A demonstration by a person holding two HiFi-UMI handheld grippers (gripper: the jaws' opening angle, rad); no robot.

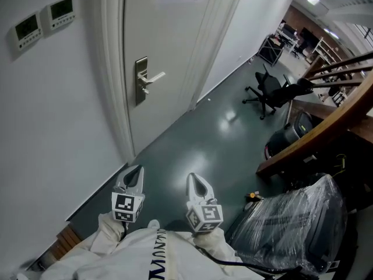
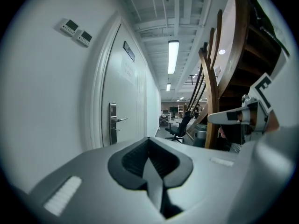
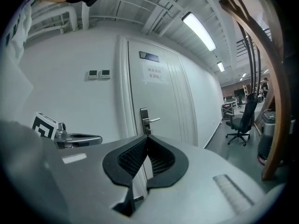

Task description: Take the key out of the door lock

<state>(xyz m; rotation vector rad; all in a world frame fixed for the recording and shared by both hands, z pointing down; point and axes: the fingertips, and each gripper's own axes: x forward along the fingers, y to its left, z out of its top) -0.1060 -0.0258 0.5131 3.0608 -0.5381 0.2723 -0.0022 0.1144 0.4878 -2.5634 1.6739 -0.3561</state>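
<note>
My left gripper (image 1: 134, 174): jaws together, empty | my right gripper (image 1: 196, 181): jaws together, empty | door lock (image 1: 141, 81): well ahead on white door (image 1: 169, 45), key too small to discern.

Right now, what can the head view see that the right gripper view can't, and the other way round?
Only the head view shows the black bundle wrapped in plastic and the marker cube on the right gripper. Only the right gripper view shows the dark plate above the door. Both show the door handle, the two wall panels and the office chair.
</note>
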